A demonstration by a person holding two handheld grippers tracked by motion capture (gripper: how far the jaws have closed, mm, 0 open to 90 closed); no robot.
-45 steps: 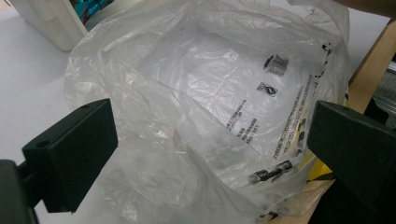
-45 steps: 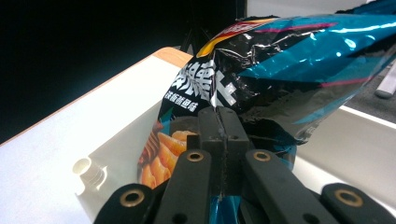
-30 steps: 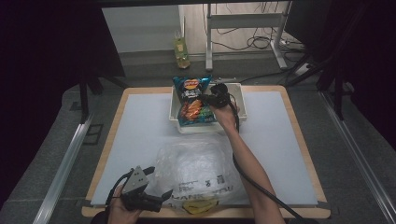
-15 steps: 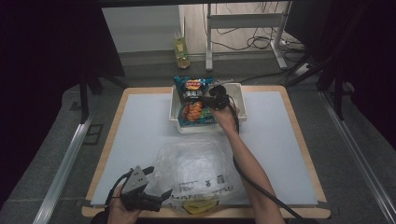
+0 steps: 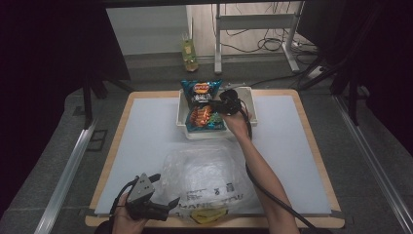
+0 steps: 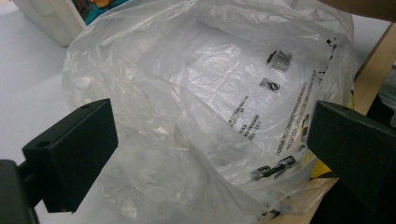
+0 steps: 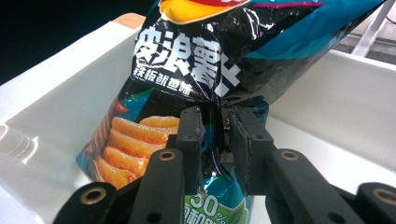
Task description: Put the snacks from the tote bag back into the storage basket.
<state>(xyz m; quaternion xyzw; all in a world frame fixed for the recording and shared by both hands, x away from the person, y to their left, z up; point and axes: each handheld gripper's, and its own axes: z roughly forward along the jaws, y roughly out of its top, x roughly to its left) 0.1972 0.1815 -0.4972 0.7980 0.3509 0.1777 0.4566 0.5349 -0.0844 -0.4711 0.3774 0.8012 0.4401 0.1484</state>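
Observation:
A blue and black crisp bag (image 5: 200,105) (image 7: 196,60) lies in the white tray (image 5: 249,100) (image 7: 355,93) at the table's far middle, its top leaning over the back rim. My right gripper (image 5: 220,105) (image 7: 215,126) reaches into the tray. Its jaws have just been opening, and a pinched fold of the crisp bag stands between the pads with a small gap. Near the front edge a crumpled clear plastic bag (image 5: 209,175) (image 6: 210,84) lies flat. My left gripper (image 5: 166,205) (image 6: 210,140) rests at its left side, jaws wide open with the plastic in front of them.
A yellow item (image 5: 207,217) (image 6: 322,170) pokes out under the clear bag at the wooden front edge. The white mat (image 5: 146,141) covers the tabletop. A bottle (image 5: 190,51) stands on the floor beyond the table. The right gripper's cable trails along the forearm.

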